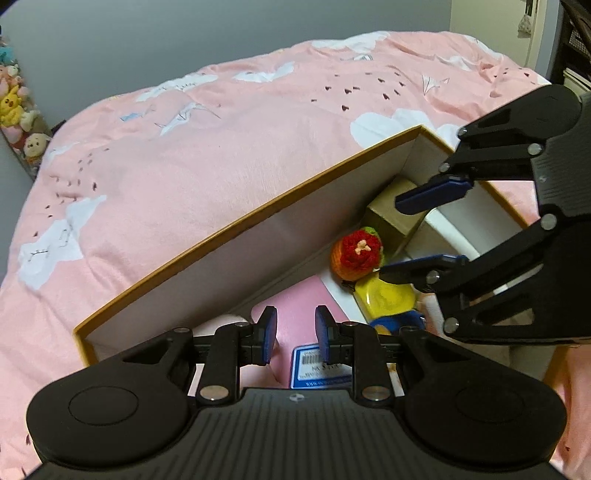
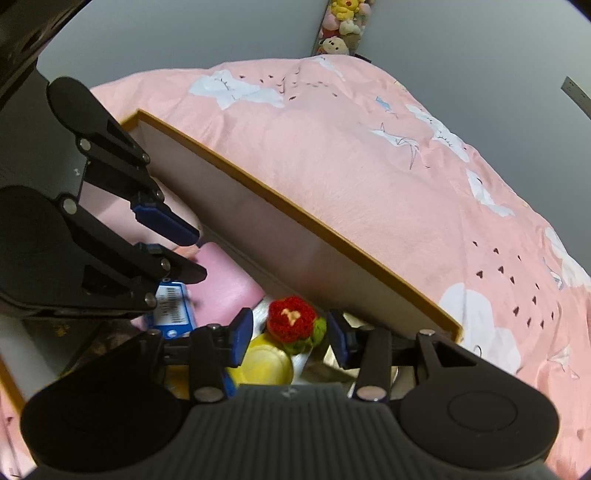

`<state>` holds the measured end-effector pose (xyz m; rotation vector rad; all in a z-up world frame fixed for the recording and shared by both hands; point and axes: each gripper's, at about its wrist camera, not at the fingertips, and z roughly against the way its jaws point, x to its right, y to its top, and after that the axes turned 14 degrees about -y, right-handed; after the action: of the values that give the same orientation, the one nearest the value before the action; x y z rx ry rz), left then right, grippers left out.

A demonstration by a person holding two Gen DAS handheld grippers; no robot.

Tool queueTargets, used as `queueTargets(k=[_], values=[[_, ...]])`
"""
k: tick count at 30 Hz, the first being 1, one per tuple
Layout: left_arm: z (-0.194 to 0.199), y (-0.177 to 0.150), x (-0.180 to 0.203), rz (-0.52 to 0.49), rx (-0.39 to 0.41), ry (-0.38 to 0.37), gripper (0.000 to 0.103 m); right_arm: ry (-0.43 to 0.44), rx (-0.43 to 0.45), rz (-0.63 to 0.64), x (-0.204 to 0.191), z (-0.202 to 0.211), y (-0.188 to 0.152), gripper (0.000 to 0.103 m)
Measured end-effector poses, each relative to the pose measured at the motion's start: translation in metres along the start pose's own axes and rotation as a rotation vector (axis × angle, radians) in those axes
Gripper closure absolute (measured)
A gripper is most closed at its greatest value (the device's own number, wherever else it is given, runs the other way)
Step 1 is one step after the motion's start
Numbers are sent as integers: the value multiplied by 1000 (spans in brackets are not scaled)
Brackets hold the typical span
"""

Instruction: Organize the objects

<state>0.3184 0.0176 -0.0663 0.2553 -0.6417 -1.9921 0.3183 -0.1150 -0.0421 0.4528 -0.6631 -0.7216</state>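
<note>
An open cardboard box with an orange rim (image 1: 236, 221) (image 2: 295, 206) lies on a pink bed. Inside it are a red crocheted flower (image 1: 356, 254) (image 2: 291, 321), a yellow lid (image 1: 388, 299) (image 2: 266, 363), a pink flat item (image 1: 299, 306) (image 2: 225, 280), a blue-and-white barcode pack (image 1: 317, 367) (image 2: 173, 312) and a tan block (image 1: 395, 214). My left gripper (image 1: 295, 334) (image 2: 192, 254) is open and empty over the pink item. My right gripper (image 2: 290, 334) (image 1: 391, 236) is open and empty, its fingers on either side of the flower.
The pink duvet with white clouds (image 1: 221, 129) (image 2: 388, 166) surrounds the box. Plush toys (image 1: 14, 110) (image 2: 341, 26) sit by the grey wall. A white object (image 1: 454, 229) lies in the box's far right part.
</note>
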Motion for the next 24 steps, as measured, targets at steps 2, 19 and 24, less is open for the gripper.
queueTargets(k=[2, 19, 24], values=[[7, -1, 7, -2, 12, 10, 73, 0, 2, -20, 0, 14, -4, 55], [109, -58, 89, 156, 285, 202, 35, -94, 92, -251, -11, 100, -33, 40], [130, -87, 115, 267, 400, 257, 21, -124, 165, -374, -18, 141, -58, 33]])
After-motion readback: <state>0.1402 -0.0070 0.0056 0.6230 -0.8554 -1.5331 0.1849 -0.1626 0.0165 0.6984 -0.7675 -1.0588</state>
